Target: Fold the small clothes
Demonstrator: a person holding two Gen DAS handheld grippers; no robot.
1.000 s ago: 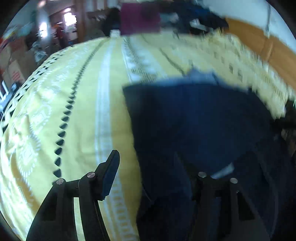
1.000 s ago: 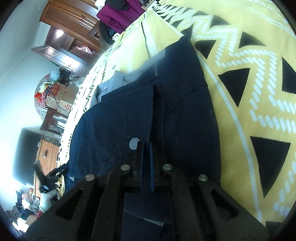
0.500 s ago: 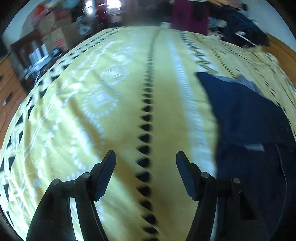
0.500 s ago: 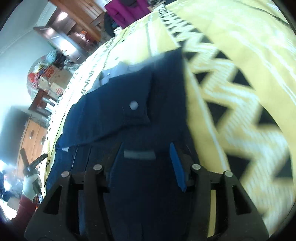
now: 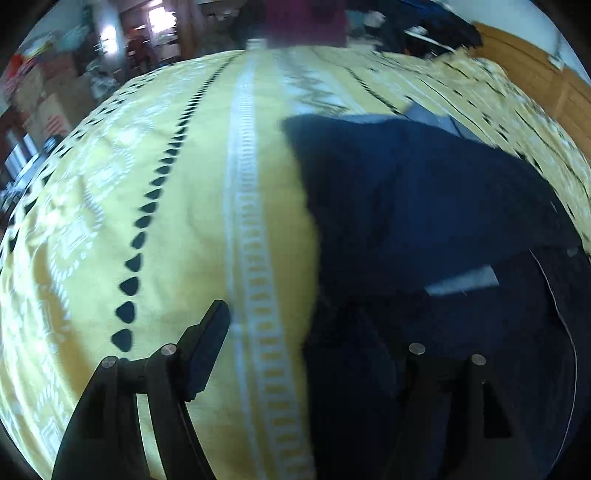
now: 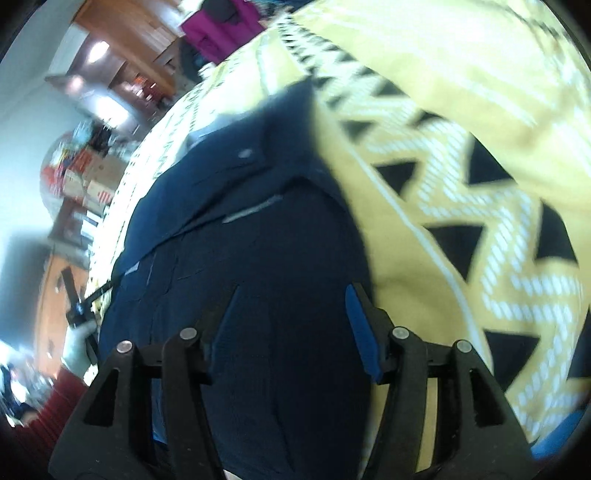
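A dark navy garment (image 5: 424,206) lies partly folded on the yellow patterned bedspread (image 5: 192,221), with a pale label showing on its fold. My left gripper (image 5: 299,350) is open above the garment's left edge: its left finger is over the bedspread and its right finger is over the cloth. In the right wrist view the same navy garment (image 6: 266,258) fills the middle, and my right gripper (image 6: 291,325) hovers open over it with nothing held. The left gripper (image 6: 75,295) also shows at the far left there, held in a pale-gloved hand (image 6: 77,343).
The bedspread (image 6: 461,206) spreads wide around the garment, with black triangles and white zigzags. Magenta clothing (image 5: 303,18) and dark clutter sit beyond the far edge. A wooden headboard (image 5: 546,81) is at the right, with cardboard boxes (image 5: 48,107) and wooden furniture at the left.
My right gripper let go of the garment's fold, opened and drew back over the cloth. The left gripper stayed open, swung out to the left, then came back to the garment's edge.
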